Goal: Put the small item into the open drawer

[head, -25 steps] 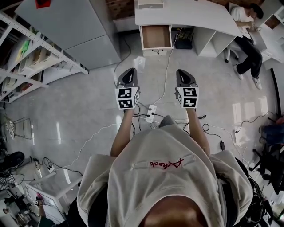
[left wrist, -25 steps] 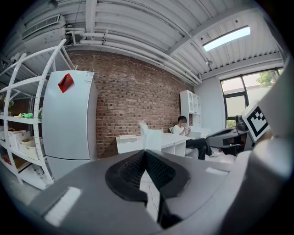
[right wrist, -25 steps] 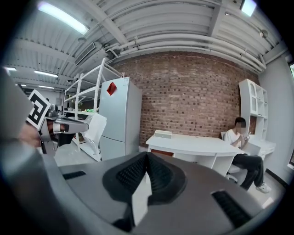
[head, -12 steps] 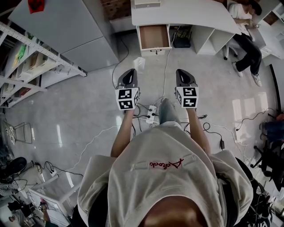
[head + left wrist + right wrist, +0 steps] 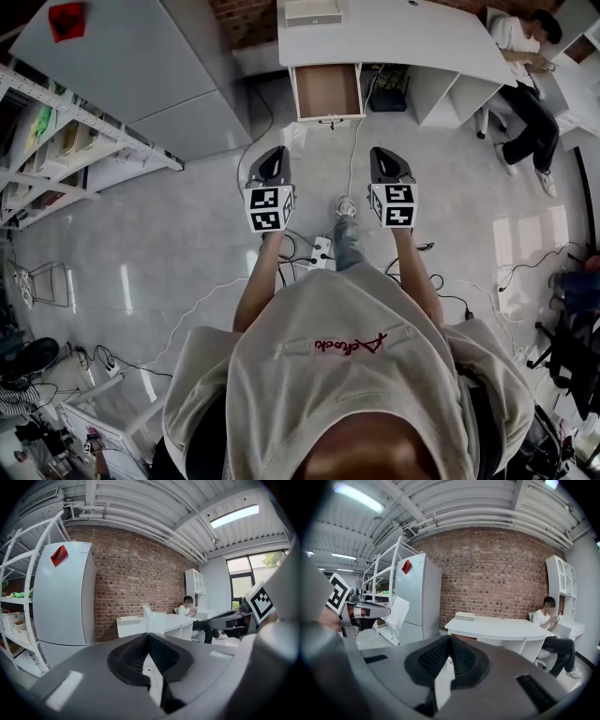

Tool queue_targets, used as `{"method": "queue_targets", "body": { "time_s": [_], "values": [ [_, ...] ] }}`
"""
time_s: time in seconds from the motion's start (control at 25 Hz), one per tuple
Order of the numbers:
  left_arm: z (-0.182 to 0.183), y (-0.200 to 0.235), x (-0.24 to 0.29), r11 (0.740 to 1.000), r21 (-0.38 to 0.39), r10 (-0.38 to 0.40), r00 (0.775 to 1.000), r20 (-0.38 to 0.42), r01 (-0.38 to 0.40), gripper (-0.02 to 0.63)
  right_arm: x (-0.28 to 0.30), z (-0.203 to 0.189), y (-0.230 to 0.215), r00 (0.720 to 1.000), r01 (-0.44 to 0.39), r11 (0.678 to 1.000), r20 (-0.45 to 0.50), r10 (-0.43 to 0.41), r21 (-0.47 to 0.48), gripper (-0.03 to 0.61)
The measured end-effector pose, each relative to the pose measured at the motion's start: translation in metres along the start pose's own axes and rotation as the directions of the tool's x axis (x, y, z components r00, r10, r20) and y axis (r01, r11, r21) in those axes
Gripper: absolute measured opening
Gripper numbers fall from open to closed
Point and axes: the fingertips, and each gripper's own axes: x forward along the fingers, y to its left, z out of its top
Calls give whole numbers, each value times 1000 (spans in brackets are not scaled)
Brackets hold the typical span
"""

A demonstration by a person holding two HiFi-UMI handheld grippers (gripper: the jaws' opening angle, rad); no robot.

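At left, tall white refrigerator (image 5: 141, 56) with red sticker (image 5: 67, 19) beside white metal shelving rack (image 5: 56, 141), against red brick wall (image 5: 136, 578). On glossy grey floor (image 5: 187, 216), white power strip (image 5: 321, 246). At far right, seated person in white top (image 5: 525, 84).

White item (image 5: 154, 619) pinched in left tongs (image 5: 148, 639); brown-floored drawer (image 5: 328, 90) open

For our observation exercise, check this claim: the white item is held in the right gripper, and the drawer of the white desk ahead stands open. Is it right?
No. The white item is held in the left gripper; the right gripper is shut on nothing, as the right gripper view shows. The drawer of the white desk ahead does stand open.
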Motion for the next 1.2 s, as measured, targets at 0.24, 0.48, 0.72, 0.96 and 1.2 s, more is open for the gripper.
{"method": "queue_targets", "body": {
  "time_s": [0.24,0.48,0.72,0.96,1.2],
  "values": [
    [13,17,55,1000,-4,22,1000,-12,-22,9,58,18,-25,999,-33,999,-1,33,-5,12],
    [26,29,117,999,-14,50,998,-44,-50,9,118,36,-71,998,-52,999,-18,52,-1,12],
    [47,36,186,998,-21,55,997,-52,-56,9,171,55,-115,998,-60,998,-23,60,-3,12],
    [66,41,248,998,-14,61,997,-53,-61,9,218,67,-159,998,-65,998,-24,65,6,12],
    [72,50,284,997,-12,77,995,-64,-78,9,254,73,-180,996,-81,997,-23,81,7,12]
  ]
}}
